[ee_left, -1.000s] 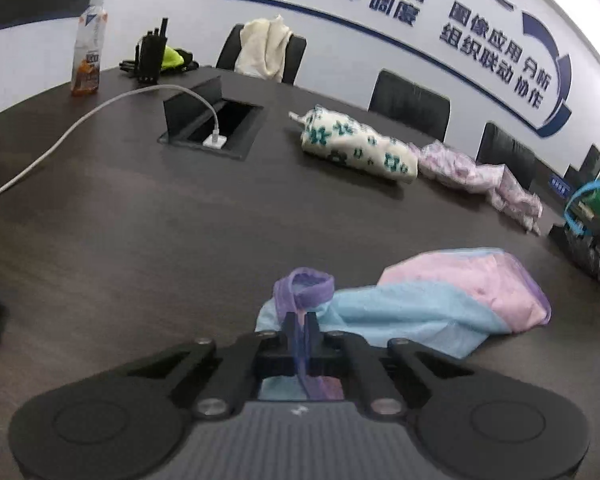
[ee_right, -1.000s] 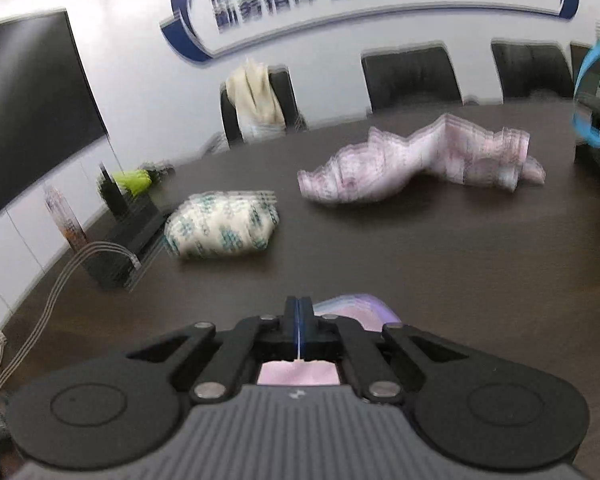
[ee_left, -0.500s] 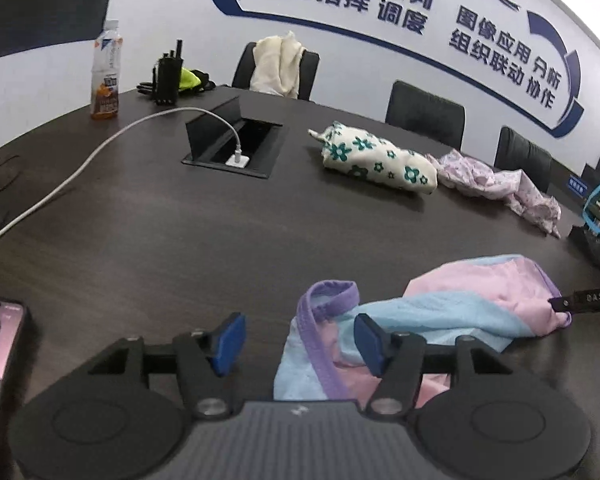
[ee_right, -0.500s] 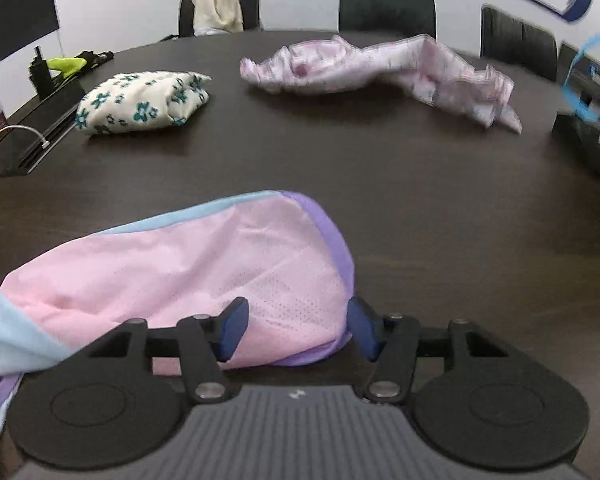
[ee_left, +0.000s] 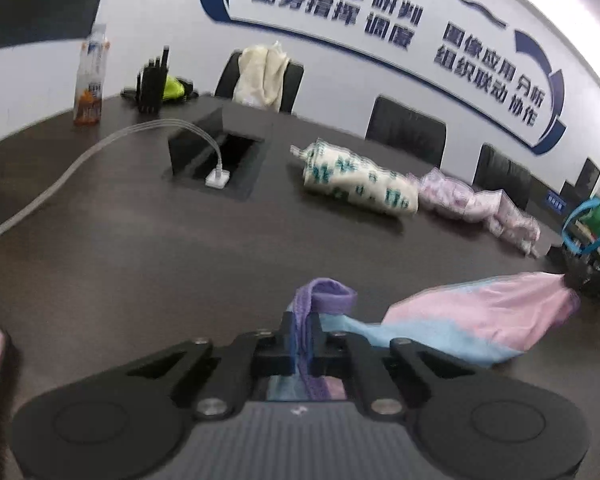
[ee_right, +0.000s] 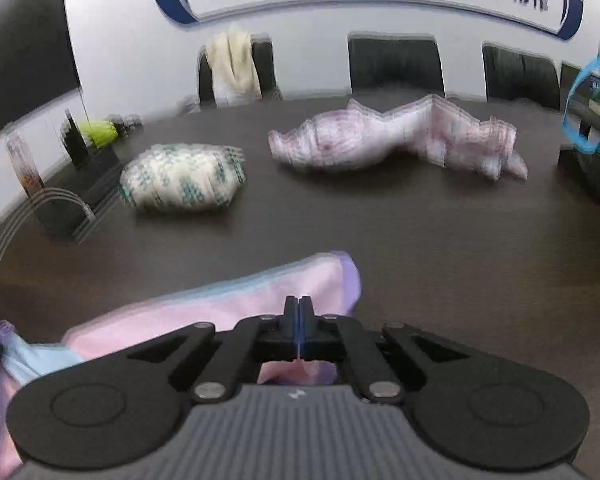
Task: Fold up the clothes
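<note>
On the dark desk, a pink and blue garment is held at both ends.
The left gripper is clamped on the purple hem; the right gripper is pinched shut on the pink end. The cloth is judged gripped ready for folding; next, one end is to be carried over the other, edges kept aligned.
</note>
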The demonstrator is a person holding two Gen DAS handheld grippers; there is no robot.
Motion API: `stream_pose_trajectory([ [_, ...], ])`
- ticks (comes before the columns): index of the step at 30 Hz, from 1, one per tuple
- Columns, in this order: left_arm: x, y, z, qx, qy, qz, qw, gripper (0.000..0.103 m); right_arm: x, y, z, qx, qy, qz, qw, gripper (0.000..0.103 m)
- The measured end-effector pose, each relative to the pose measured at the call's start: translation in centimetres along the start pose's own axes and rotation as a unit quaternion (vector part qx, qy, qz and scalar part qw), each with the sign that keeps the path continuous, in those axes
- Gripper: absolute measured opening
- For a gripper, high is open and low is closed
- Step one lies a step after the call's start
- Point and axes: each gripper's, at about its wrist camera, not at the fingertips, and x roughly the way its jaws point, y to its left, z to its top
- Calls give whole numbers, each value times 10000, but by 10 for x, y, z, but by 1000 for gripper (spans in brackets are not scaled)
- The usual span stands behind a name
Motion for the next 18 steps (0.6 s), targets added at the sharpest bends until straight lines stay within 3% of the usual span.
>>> stream_pose_trajectory([
  [5, -36, -14, 44, -1, -776, -235, 9967, 3, -81, 13, 35, 43, -1126, 176, 9935, 0],
  [7, -50, -26, 64, 91, -1108, -291, 9934, 3, -114, 17, 51, 53, -1617, 194, 9866, 0],
  [12, -48, -71, 129, 408, -1501, -424, 9869, 2, -181, 22, 99, -2, -2651, -32, 9642, 0],
  [18, 7, -143, 221, 202, -1444, -507, 9880, 2, -179, 7, 175, 245, -2873, -867, 9536, 0],
])
